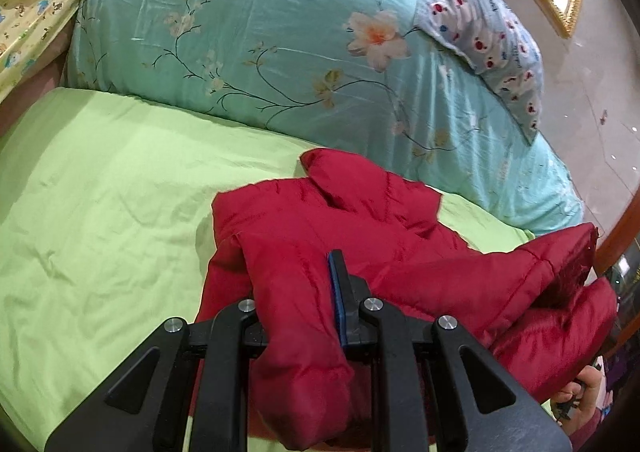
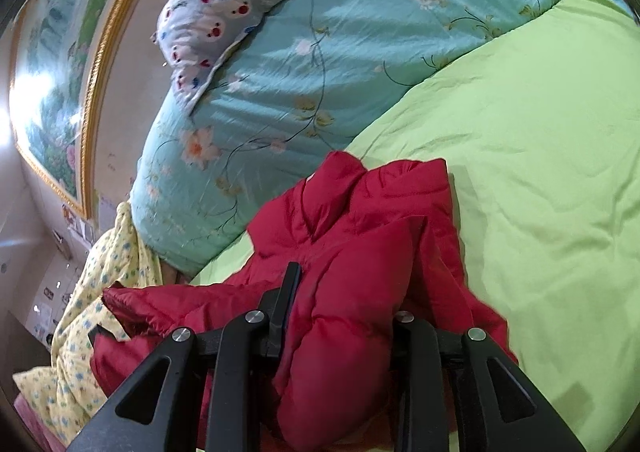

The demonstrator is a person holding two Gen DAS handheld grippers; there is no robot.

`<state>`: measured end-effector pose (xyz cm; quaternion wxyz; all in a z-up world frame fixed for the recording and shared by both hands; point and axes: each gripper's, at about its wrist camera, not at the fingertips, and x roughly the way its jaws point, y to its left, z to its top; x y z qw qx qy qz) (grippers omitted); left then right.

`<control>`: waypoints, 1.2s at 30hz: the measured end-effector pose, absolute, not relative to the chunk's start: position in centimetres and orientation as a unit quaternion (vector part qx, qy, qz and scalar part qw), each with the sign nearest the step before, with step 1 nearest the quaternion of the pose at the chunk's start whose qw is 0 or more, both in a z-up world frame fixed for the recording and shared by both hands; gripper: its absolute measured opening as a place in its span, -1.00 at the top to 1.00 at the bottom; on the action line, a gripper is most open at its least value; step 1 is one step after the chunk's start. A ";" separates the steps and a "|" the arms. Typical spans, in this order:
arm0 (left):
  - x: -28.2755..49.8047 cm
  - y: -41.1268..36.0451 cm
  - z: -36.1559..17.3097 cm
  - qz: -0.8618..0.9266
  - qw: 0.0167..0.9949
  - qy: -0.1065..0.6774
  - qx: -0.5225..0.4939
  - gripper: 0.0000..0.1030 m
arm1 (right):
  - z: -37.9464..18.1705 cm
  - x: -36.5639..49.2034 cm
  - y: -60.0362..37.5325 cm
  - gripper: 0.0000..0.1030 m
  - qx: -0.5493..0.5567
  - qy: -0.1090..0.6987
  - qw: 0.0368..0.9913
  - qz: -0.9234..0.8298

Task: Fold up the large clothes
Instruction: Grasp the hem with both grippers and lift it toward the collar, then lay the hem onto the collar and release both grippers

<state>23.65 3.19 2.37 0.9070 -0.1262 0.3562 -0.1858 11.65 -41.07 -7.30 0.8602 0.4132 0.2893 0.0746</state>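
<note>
Red quilted nylon fills the foreground of both wrist views: a padded jacket lies bunched on a lime-green sheet, near the bed's edge and just in front of a rolled turquoise floral quilt. The left gripper has a thick fold of the jacket between its jaws, the blue-padded finger pressed against the fabric; its other finger is buried under the cloth, so the jaws stand only as far apart as the padding allows. The right gripper likewise clamps a puffy section of the jacket, one black finger showing and the other hidden behind the red bulk. A bare hand shows at the lower right of the left view, beside the hanging part of the garment.

By the look of it, the fold is at an early stage — the jacket is crumpled, one sleeve or panel trailing toward the bed's side over a yellow printed blanket, with no flat, squared shape yet. The next move probably calls for both grippers to lift and draw apart together, spreading the jacket flat on the open green sheet before any panel is turned over. Slippery, bulky padding may slide out of a shallow grip — a firm hold matters. A patterned pillow rests on the quilt, well clear of the work.
</note>
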 end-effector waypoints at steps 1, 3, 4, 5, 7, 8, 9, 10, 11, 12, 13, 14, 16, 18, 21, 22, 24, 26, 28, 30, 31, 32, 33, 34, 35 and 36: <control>24.2 3.1 2.3 -0.181 0.908 0.357 -0.124 0.68 | -7.4 12.3 -41.2 0.44 0.413 0.290 0.861 0.070; 25.4 2.8 1.8 -0.172 0.908 0.361 -0.121 0.68 | -7.7 13.2 -41.5 0.43 0.415 0.291 0.860 0.062; 25.8 2.8 1.6 -0.170 0.908 0.363 -0.121 0.68 | -8.0 13.8 -41.6 0.43 0.417 0.293 0.859 0.057; 26.4 2.7 1.2 -0.166 0.908 0.366 -0.120 0.68 | -8.2 14.2 -41.7 0.43 0.418 0.295 0.857 0.053; 27.2 2.7 0.5 -0.161 0.906 0.372 -0.120 0.68 | -8.7 15.0 -41.9 0.42 0.420 0.299 0.856 0.047; 27.4 2.7 0.2 -0.159 0.905 0.375 -0.121 0.68 | -9.0 15.4 -41.9 0.42 0.420 0.300 0.855 0.043; 27.8 2.6 -0.2 -0.158 0.904 0.378 -0.121 0.68 | -9.3 15.7 -41.9 0.42 0.418 0.302 0.856 0.041; 28.1 2.6 -0.5 -0.157 0.903 0.380 -0.121 0.68 | -9.5 16.0 -41.9 0.42 0.416 0.304 0.856 0.038; 28.4 2.6 -0.7 -0.157 0.903 0.381 -0.122 0.68 | -9.7 16.2 -41.9 0.42 0.413 0.305 0.857 0.036; 28.6 2.6 -0.9 -0.157 0.902 0.382 -0.124 0.67 | -9.8 16.5 -41.9 0.42 0.410 0.306 0.859 0.034; 28.9 2.7 -1.1 -0.155 0.902 0.382 -0.126 0.67 | -10.1 16.8 -41.9 0.42 0.406 0.307 0.860 0.031; 29.1 2.8 -1.3 -0.153 0.902 0.381 -0.131 0.67 | -10.2 17.0 -41.9 0.42 0.405 0.308 0.861 0.029; 29.5 3.0 -1.4 -0.149 0.902 0.380 -0.139 0.67 | -10.5 17.5 -42.0 0.42 0.405 0.307 0.861 0.025; 30.1 2.9 -1.5 -0.143 0.904 0.378 -0.140 0.67 | -10.5 18.0 -41.9 0.42 0.402 0.307 0.862 0.022; 31.2 2.5 -1.7 -0.134 0.907 0.376 -0.132 0.65 | -10.4 19.1 -41.8 0.42 0.397 0.303 0.866 0.014; 31.6 2.4 -1.8 -0.130 0.908 0.377 -0.130 0.65 | -10.4 19.6 -41.8 0.42 0.394 0.302 0.868 0.010; 32.2 2.2 -2.2 -0.125 0.908 0.378 -0.129 0.63 | -10.6 20.2 -41.7 0.42 0.392 0.303 0.869 0.003; 33.0 1.9 -2.6 -0.117 0.909 0.380 -0.126 0.63 | -11.3 21.1 -41.8 0.42 0.392 0.305 0.868 -0.004; 33.5 1.4 -2.9 -0.113 0.910 0.381 -0.118 0.62 | -11.9 21.7 -41.9 0.42 0.393 0.306 0.867 -0.009; 33.9 1.2 -3.0 -0.112 0.911 0.380 -0.115 0.62 | -12.6 22.2 -42.0 0.42 0.396 0.305 0.866 -0.013; 34.0 1.2 -2.9 -0.113 0.910 0.381 -0.115 0.62 | -12.8 22.4 -42.0 0.42 0.394 0.306 0.867 -0.015; 34.0 1.3 -2.9 -0.116 0.910 0.382 -0.114 0.61 | -13.0 22.6 -41.9 0.42 0.391 0.307 0.867 -0.018; 34.0 1.4 -2.8 -0.120 0.909 0.382 -0.114 0.60 | -13.1 22.8 -41.9 0.42 0.390 0.309 0.868 -0.019; 33.8 1.6 -2.6 -0.127 0.909 0.382 -0.112 0.59 | -13.3 23.0 -41.9 0.42 0.389 0.310 0.867 -0.021; 33.6 1.8 -2.3 -0.132 0.909 0.381 -0.111 0.57 | -13.4 23.2 -41.8 0.42 0.389 0.311 0.867 -0.021; 33.2 2.1 -1.9 -0.140 0.909 0.377 -0.112 0.55 | -13.5 23.3 -41.8 0.42 0.388 0.312 0.867 -0.021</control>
